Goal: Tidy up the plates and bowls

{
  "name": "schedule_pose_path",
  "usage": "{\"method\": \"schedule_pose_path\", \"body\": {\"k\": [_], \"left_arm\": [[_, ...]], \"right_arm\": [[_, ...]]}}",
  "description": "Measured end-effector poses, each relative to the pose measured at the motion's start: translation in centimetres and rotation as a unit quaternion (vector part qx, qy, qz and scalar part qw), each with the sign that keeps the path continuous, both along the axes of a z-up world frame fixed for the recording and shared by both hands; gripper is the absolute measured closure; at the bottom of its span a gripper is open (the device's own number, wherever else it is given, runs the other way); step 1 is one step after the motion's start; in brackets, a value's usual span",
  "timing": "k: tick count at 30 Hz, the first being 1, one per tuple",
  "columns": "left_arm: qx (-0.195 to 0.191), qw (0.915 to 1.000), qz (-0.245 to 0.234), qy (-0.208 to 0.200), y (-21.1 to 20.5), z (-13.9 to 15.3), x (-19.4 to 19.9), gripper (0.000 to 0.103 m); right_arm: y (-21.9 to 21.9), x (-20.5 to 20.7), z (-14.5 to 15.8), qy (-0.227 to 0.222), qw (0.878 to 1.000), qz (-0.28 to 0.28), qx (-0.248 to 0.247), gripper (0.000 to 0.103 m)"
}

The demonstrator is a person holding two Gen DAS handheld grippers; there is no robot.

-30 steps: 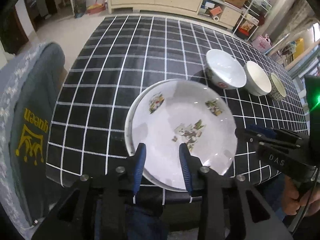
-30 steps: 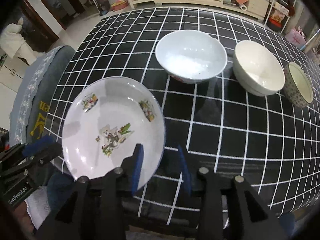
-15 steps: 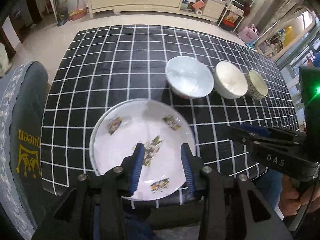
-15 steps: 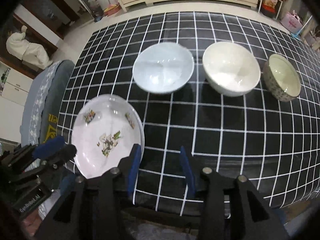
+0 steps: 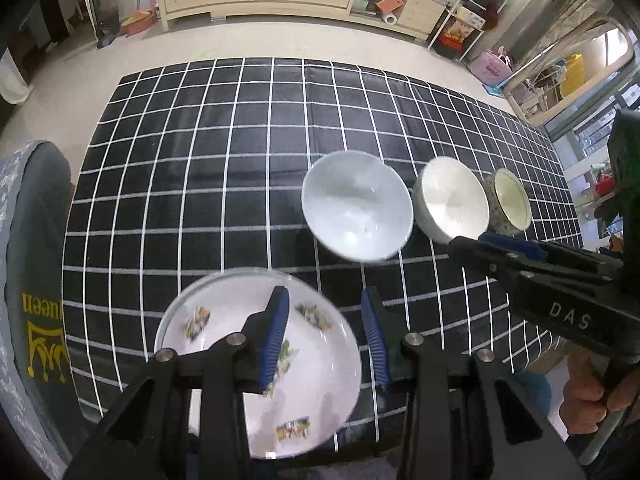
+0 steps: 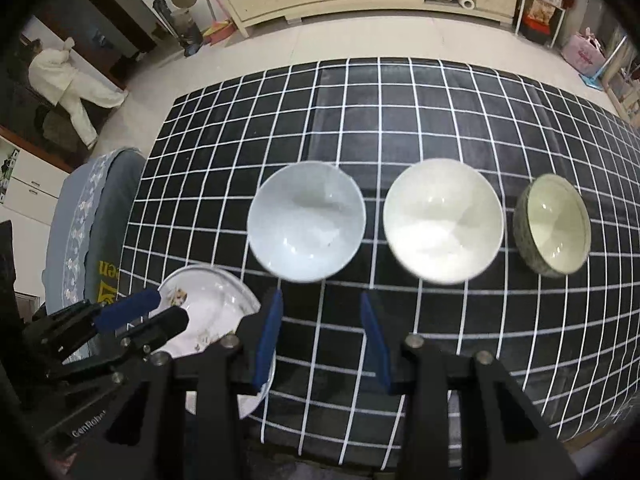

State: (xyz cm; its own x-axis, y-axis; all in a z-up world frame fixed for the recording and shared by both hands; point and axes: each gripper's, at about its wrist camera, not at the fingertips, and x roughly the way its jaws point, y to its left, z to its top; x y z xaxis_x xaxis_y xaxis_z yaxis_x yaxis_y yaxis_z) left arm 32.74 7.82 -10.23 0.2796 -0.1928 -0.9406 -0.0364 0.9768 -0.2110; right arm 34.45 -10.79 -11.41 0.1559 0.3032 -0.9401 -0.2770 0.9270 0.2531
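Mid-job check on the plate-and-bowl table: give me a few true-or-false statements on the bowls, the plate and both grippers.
1. Three bowls sit in one row: pale blue bowl, cream white bowl, small green-patterned bowl. True.
2. The bowls are nested together. False: each stands apart on the black checked tablecloth.
3. The white floral plate lies at the near table edge. True.
4. The right gripper clamps the plate. False: open, holding nothing.
5. The left gripper is open. True.
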Motion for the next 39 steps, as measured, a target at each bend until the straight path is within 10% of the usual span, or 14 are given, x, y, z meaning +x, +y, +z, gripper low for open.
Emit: {"method": "schedule_pose_path", "body": {"k": [20,28,39], "left_arm": [[-0.003,0.9993,-0.006,0.035,0.2,-7.2,8.2,0.069],[-0.001,0.999,-0.012,0.042,0.0,-8.4,8.9,0.093],[0.017,0.9985,-0.009,0.051,-0.3,-8.7,7.6,0.097]], "right_arm": [[2.3,7.7,-6.5,0.024,0.999,0.005,-0.038,0.068],[2.8,7.9,-7.8,0.03,0.997,0.017,-0.067,0.087],[2.6,6.5,-7.8,0.01,0.995,0.025,-0.093,0.094]]}}
